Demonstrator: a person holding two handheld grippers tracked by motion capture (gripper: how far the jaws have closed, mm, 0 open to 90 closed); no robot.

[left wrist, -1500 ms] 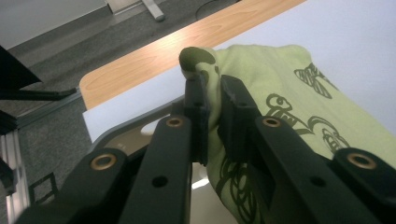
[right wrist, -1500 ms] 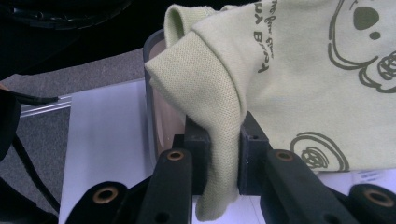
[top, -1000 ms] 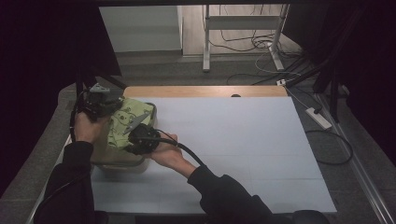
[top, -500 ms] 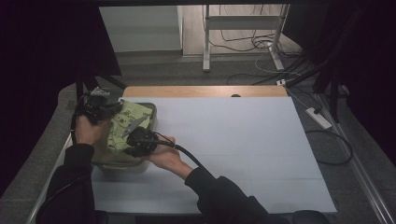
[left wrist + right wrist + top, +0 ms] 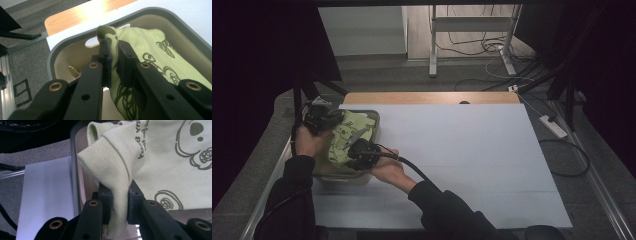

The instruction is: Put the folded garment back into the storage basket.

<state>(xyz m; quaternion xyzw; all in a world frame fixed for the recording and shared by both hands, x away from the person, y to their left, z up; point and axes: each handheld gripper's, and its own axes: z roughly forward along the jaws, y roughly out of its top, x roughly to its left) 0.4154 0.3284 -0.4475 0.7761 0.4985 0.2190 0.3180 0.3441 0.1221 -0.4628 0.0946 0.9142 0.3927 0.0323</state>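
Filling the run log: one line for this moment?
left gripper: shut on green garment | right gripper: shut on green garment | garment in grey bin

Seen from above the person's side, the high view looks forward and down over the whole table [image 5: 472,150], with both grippers far left. The left gripper [image 5: 113,53] camera peers closely along its jaws into the grey bin [image 5: 160,12]; the right gripper [image 5: 117,192] camera rides equally close. All three share the green cloth [image 5: 346,135].
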